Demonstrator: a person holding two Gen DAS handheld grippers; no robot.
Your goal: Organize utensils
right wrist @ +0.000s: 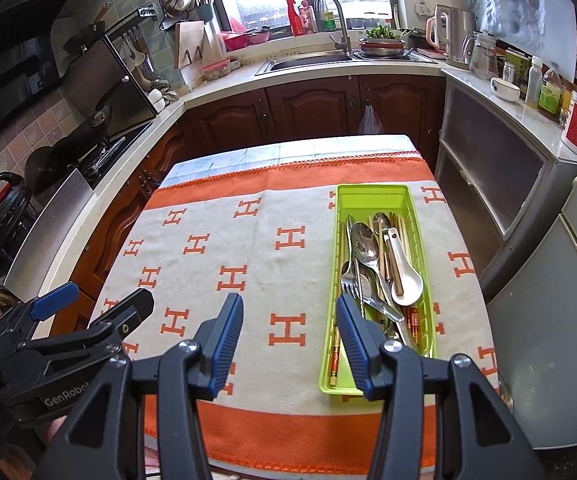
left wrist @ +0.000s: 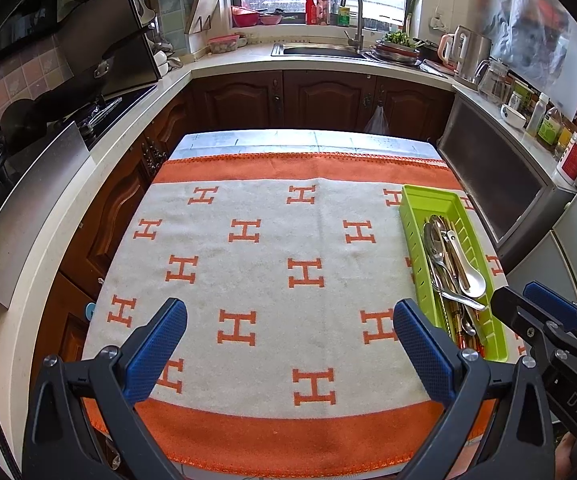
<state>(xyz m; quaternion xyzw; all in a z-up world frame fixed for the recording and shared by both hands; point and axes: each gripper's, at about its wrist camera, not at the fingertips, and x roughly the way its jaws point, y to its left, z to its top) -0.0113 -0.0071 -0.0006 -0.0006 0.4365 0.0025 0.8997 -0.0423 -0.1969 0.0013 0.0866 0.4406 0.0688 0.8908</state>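
"GenRobot" on left tongs (right wrist: 62, 304), "DAS" on right tongs (left wrist: 528, 300), "H" marks across blanket (left wrist: 248, 272).

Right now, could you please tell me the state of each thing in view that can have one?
left tongs: open, empty, above the cloth.
right tongs: open, empty, near the tray's close end.
green utensil tray: on the cloth, right side, far end bare.
white ceramic spoon: lying in the tray, bowl toward the camera.
metal spoons: piled in the tray.
chopsticks: lying lengthwise in the tray.
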